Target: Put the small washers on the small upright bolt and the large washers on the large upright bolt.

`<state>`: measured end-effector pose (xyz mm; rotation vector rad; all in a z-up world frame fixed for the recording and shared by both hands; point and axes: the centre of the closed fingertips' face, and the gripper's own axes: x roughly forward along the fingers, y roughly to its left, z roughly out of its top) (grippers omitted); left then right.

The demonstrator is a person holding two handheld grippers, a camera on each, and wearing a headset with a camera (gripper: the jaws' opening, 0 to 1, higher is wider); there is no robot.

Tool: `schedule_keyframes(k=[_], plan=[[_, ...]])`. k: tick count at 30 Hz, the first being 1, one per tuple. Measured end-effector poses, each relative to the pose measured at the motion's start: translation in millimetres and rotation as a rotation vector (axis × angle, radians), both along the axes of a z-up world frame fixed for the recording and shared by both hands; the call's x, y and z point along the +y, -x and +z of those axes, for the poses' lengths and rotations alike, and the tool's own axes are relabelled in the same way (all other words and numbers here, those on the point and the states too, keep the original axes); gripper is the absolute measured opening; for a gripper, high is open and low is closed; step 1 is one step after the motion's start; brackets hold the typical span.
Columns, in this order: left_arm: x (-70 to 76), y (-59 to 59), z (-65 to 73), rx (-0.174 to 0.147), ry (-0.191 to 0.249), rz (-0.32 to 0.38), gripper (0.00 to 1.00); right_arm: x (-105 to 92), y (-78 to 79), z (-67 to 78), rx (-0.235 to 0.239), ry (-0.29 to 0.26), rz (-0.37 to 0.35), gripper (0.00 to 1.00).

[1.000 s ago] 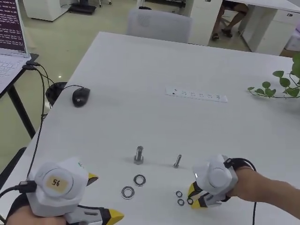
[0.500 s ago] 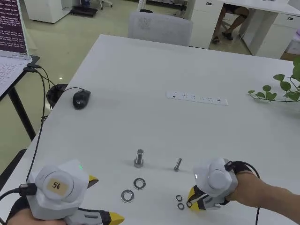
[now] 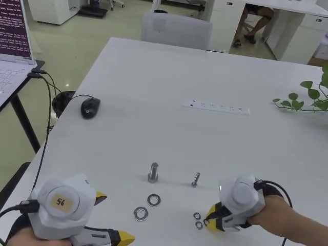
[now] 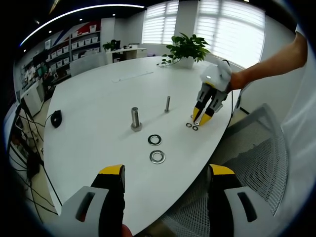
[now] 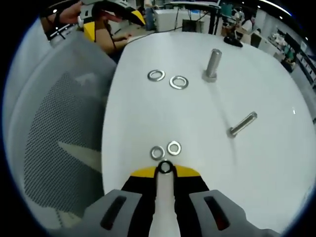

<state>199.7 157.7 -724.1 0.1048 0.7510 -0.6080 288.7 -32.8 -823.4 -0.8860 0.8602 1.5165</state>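
Large bolt [image 3: 153, 172] left of small bolt [image 3: 196, 179]

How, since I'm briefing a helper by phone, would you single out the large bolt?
On the white table, two bolts stand near the front edge. The large bolt is the thicker one, left of the small bolt, with two large washers before it.

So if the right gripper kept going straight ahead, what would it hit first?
Most likely the two loose small washers on the table, just past the tips of the right gripper, which seems to pinch a third washer. Depth is hard to judge.
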Motion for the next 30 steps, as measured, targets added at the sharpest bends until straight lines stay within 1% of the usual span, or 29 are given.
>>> schedule_keyframes(k=[5,7,9,13,16,20,26,30], plan=[[1.6,1.4,-0.1,0.001,0.001,0.006,0.67,0.9,-2.1,1.2,0.002,-0.012,-0.033,0.13],[2.5,1.7,-0.2,0.002,0.004,0.01,0.67,1.2,-4.2,3.7,-0.001,-0.017,-0.043,0.13],[3.3,1.8,-0.7,0.002,0.002,0.012,0.67,1.7,-7.6,6.2,-0.007,-0.023,-0.052,0.13],[3.3,1.3,0.4,0.0,0.002,0.013,0.67,3.9,-18.3,14.0,-0.017,-0.045,-0.097,0.13],[1.9,-0.1,1.9,-0.003,0.003,0.011,0.67,7.1,-28.2,24.1,-0.033,-0.067,-0.128,0.13],[0.6,-2.4,2.0,-0.005,0.004,0.009,0.67,9.8,-39.9,36.7,-0.057,-0.085,-0.148,0.13],[-1.6,-3.4,3.2,-0.007,0.006,0.005,0.67,12.0,-54.7,53.1,-0.103,-0.095,-0.151,0.13],[-1.9,-4.3,3.8,-0.009,0.008,0.007,0.67,14.0,-67.4,65.3,-0.128,-0.11,-0.163,0.13]])
